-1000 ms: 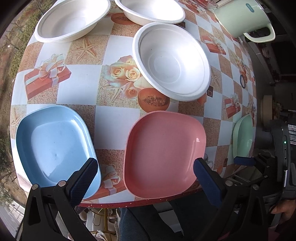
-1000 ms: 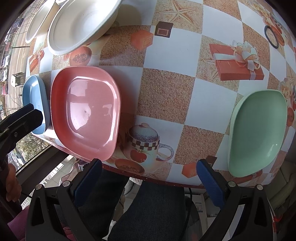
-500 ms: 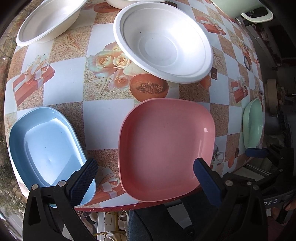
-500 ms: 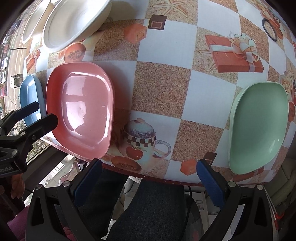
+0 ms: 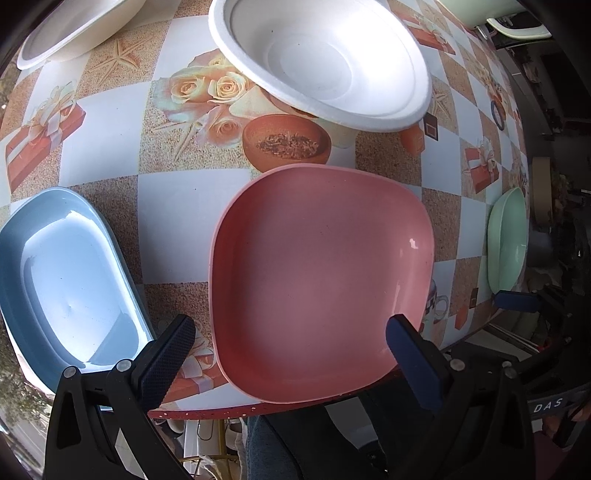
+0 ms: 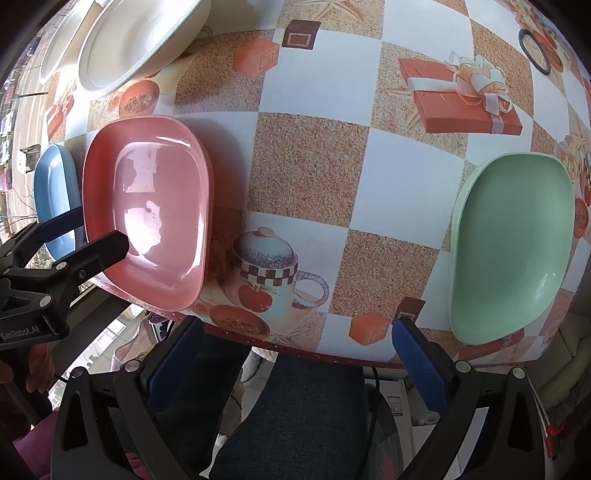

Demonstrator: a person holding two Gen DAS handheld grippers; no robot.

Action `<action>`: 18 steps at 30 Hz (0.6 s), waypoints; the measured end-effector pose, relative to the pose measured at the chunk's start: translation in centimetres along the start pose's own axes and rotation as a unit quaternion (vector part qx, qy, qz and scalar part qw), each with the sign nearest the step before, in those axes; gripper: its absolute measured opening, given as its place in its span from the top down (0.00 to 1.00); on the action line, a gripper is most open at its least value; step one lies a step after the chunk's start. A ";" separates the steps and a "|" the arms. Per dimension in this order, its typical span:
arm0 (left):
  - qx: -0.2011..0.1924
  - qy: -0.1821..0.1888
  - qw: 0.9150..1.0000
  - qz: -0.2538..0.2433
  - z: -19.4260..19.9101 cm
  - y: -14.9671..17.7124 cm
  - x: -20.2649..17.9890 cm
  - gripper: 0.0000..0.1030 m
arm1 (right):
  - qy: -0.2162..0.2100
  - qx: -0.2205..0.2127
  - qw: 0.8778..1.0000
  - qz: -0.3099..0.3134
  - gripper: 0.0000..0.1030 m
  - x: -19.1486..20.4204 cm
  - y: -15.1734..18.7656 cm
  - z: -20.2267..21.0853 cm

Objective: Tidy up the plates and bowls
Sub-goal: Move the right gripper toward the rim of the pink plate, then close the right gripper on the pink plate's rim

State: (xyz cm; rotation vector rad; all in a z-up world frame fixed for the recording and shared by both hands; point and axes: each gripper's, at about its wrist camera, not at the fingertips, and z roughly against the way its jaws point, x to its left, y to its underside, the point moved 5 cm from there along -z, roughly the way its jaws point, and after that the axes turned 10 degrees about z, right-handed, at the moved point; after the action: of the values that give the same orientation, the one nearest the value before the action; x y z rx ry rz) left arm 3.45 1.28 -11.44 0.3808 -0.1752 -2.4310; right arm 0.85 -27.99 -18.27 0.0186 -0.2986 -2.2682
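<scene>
A pink plate (image 5: 317,280) lies at the table's near edge, and my left gripper (image 5: 288,343) stands open just above its near rim, one finger on each side. A blue plate (image 5: 62,280) lies left of it. A white bowl (image 5: 321,59) sits behind the pink plate, another white bowl (image 5: 74,26) at the far left. A green plate (image 5: 508,240) lies far right. In the right wrist view my right gripper (image 6: 295,343) is open and empty over the table edge, between the pink plate (image 6: 147,214) and the green plate (image 6: 513,243). The left gripper (image 6: 88,236) shows at the pink plate's edge.
The table (image 6: 306,166) wears a checkered cloth printed with gifts, roses and a teapot. A pale green kettle (image 5: 509,18) stands at the far right corner. A person's dark-trousered lap (image 6: 295,413) and a chair sit below the table edge.
My left gripper has moved forward and down toward the pink plate, which now fills more of its view. The right gripper has crept slightly closer to the table edge. No plate has moved.
</scene>
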 end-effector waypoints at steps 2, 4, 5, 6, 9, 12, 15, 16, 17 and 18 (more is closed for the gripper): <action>0.002 0.000 1.000 0.000 -0.4 0.3 -0.3 0.00 | 0.000 0.001 1.000 -0.001 0.01 0.1 -0.1 0.1; 0.001 0.000 1.000 0.001 -0.9 0.5 -0.7 0.00 | 0.001 0.003 1.000 0.000 0.01 0.0 -0.1 0.1; 0.007 -0.001 1.000 0.001 -0.7 0.4 -0.3 0.00 | 0.001 0.004 1.000 0.000 0.01 0.0 -0.1 0.1; 0.007 -0.001 1.000 0.001 -0.9 0.5 -0.4 0.00 | 0.001 0.004 1.000 0.000 0.01 0.0 -0.1 0.0; 0.013 -0.004 1.000 0.003 -1.3 0.6 -0.5 0.00 | 0.001 0.005 1.000 -0.002 0.01 0.0 -0.1 -0.1; 0.029 -0.009 1.000 0.007 -1.9 0.7 -0.3 0.00 | 0.000 0.006 1.000 -0.001 0.01 0.1 -0.2 -0.1; 0.020 -0.013 1.000 0.003 -2.0 0.9 -0.5 0.00 | 0.003 0.005 1.000 0.001 0.01 0.3 -0.1 -0.6; 0.018 -0.017 1.000 0.000 -1.8 0.9 -0.2 0.00 | 0.004 0.004 1.000 0.001 0.01 0.3 -0.3 -0.5; 0.011 -0.023 1.000 -0.002 -1.6 0.9 -0.1 0.00 | 0.004 0.002 1.000 0.001 0.01 0.5 -0.4 -0.5; 0.004 -0.028 1.000 -0.004 -1.3 0.8 0.1 0.00 | 0.005 0.000 1.000 0.002 0.01 0.5 -0.4 -0.5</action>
State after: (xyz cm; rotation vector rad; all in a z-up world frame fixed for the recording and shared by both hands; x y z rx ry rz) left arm 4.27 0.58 -12.51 0.3174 -0.2087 -2.4505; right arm 0.29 -28.20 -18.85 0.0278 -0.2926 -2.2628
